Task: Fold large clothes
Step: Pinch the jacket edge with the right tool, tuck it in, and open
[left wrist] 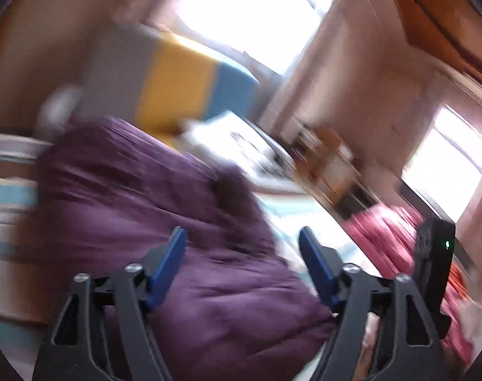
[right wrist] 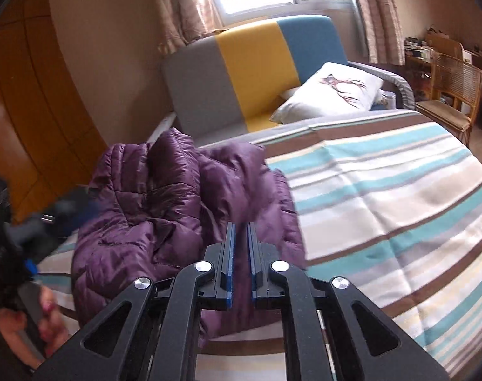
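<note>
A purple quilted puffer jacket (right wrist: pixel 164 200) lies bunched on the striped bedspread (right wrist: pixel 383 203) at the bed's left side. My right gripper (right wrist: pixel 240 231) is shut on a fold of the jacket, which runs down between its blue pads. The left wrist view is blurred by motion; there my left gripper (left wrist: pixel 242 244) is open and empty, its blue fingers (left wrist: pixel 172 254) spread just above the jacket (left wrist: pixel 145 209). The left gripper also shows blurred at the left edge of the right wrist view (right wrist: pixel 50 219).
A grey, yellow and blue sofa back (right wrist: pixel 241 73) with a white pillow (right wrist: pixel 333 92) stands behind the bed. A wooden wardrobe (right wrist: pixel 21 111) is at left, a cane chair (right wrist: pixel 450 92) at right. A pink garment (left wrist: pixel 396 238) lies at the right.
</note>
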